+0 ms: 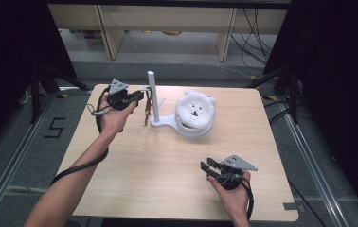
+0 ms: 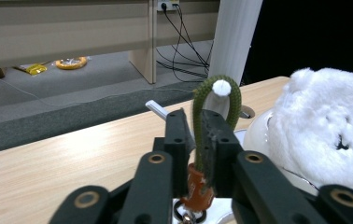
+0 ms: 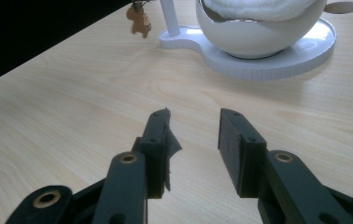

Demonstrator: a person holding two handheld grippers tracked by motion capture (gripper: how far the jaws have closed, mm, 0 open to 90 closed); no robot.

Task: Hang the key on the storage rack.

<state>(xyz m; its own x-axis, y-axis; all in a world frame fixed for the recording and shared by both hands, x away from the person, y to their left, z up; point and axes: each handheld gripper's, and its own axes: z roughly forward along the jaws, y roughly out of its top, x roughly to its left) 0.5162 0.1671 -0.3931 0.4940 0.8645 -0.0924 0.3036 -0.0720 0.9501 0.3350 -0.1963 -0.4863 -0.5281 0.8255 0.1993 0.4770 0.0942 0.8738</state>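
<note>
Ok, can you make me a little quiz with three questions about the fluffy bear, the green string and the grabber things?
1. Where does the white fluffy bear sit?
A. in the white bowl on the stand
B. on the floor
C. in the person's right hand

2. What colour is the cord loop hooked over the peg?
A. red
B. green
C. blue

3. How is the right tool?
A. squeezing the bear
B. holding the cord
C. open with nothing in it

Answers:
1. A: the high view shows the bear resting in the bowl on the white stand.
2. B: the left gripper view shows a green loop over the white peg tip, with a small brown charm hanging below, between the jaws of the left tool.
3. C: the right gripper view shows bare table between its spread jaws.
</note>
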